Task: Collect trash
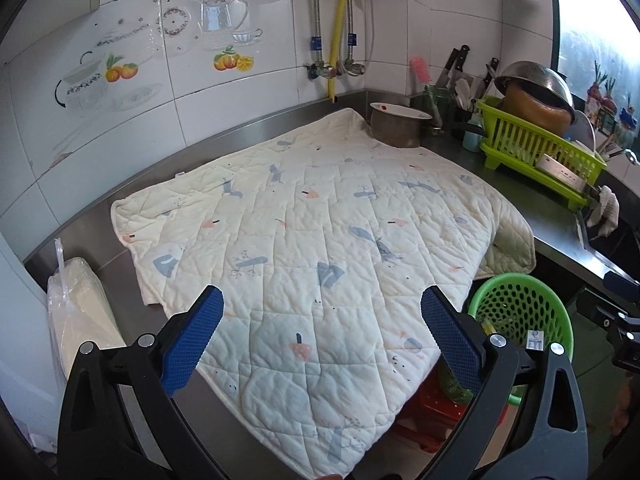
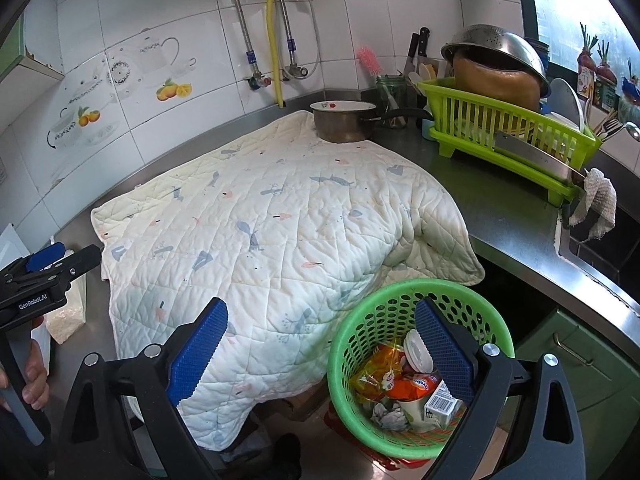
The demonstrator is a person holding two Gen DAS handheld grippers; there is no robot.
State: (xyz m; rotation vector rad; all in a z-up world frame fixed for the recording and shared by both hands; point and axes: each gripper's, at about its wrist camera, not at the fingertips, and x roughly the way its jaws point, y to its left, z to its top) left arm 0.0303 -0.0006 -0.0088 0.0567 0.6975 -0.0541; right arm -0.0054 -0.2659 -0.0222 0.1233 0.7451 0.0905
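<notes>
- Desk (image 1: pixel 552 216): a steel L-shaped surface, most of it covered by a quilted cloth (image 1: pixel 320 240) whose near corner hangs over the front edge. No loose trash shows on the cloth or on the bare steel in either view.
- Green basket (image 2: pixel 340 412): it stands below the desk's front edge, at floor level on what appears to be a red support, its mouth facing up; part of its far rim is tucked under the overhanging cloth. Being round, it has no long axis.
- Trash in the basket: an orange wrapper (image 2: pixel 408 386), a white lid (image 2: pixel 416 354), a small carton (image 2: pixel 440 402) and crumpled paper (image 2: pixel 386 416) lie inside. The carton's long axis appears to run diagonally, its barcode end towards the lower left of the right wrist view.
- Right tongs (image 2: pixel 320 348): wide open, holding nothing. The basket lies directly ahead and below, with the right blue pad over its mouth.
- Left tongs (image 1: pixel 322 340): jaws at full spread, empty, over the cloth's hanging corner. The basket sits down and to their right, partly hidden.
- Judgement: the right hand is the nearer to the basket, and collection looks largely complete.
</notes>
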